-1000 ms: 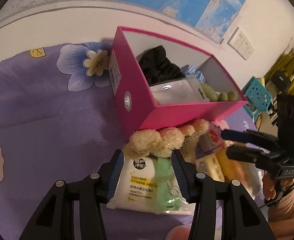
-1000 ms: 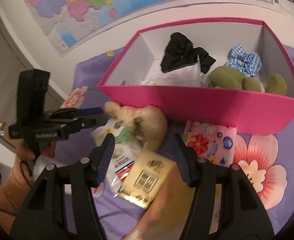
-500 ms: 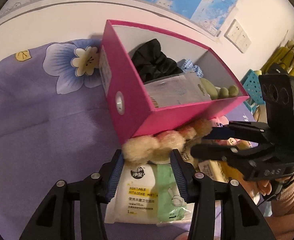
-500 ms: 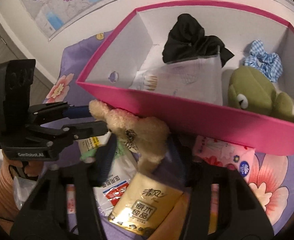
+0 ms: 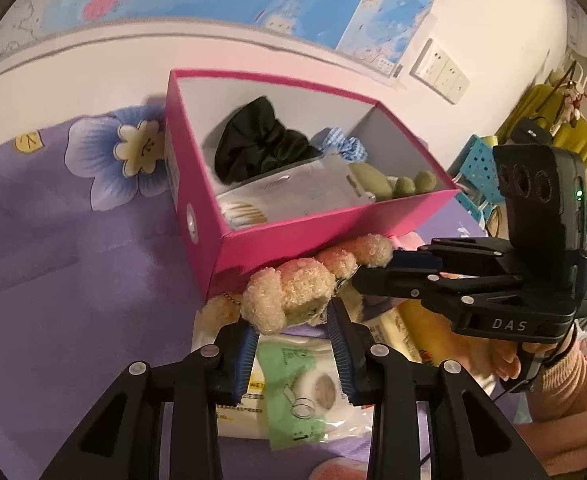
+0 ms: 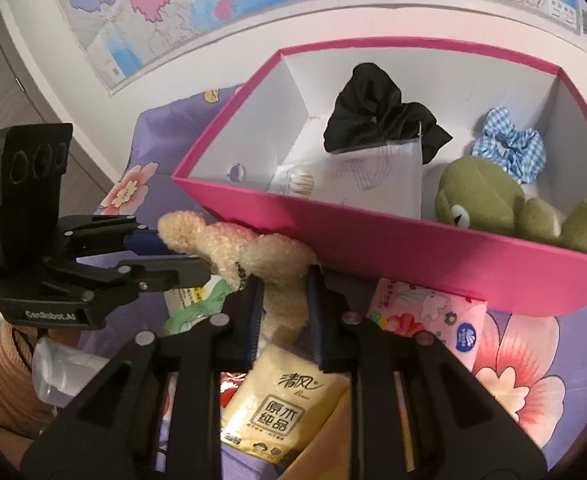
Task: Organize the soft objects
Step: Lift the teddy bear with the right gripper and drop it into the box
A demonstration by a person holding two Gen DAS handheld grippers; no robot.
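Observation:
A cream plush toy point(image 5: 293, 290) lies against the front wall of the pink box point(image 5: 333, 228) on the purple flowered cloth. My left gripper point(image 5: 291, 330) is closed on one end of the plush. My right gripper point(image 6: 281, 302) is closed on the other end of the plush toy point(image 6: 253, 252). Each gripper shows in the other's view, the right gripper point(image 5: 377, 272) and the left gripper point(image 6: 181, 256). The pink box point(image 6: 413, 248) holds a black scrunchie point(image 6: 377, 112), a blue gingham scrunchie point(image 6: 509, 152), a green frog plush point(image 6: 489, 204) and a white packet point(image 6: 357, 180).
A wipes pack with a green flap point(image 5: 293, 384) lies under my left gripper. A yellow tissue pack point(image 6: 281, 412) and a pink tissue pack point(image 6: 429, 312) lie in front of the box. A wall with maps stands behind. A blue basket point(image 5: 477, 164) sits at the right.
Both grippers moved in on the plush toy and shut on it, one at each end. The plush has lifted slightly off the packs.

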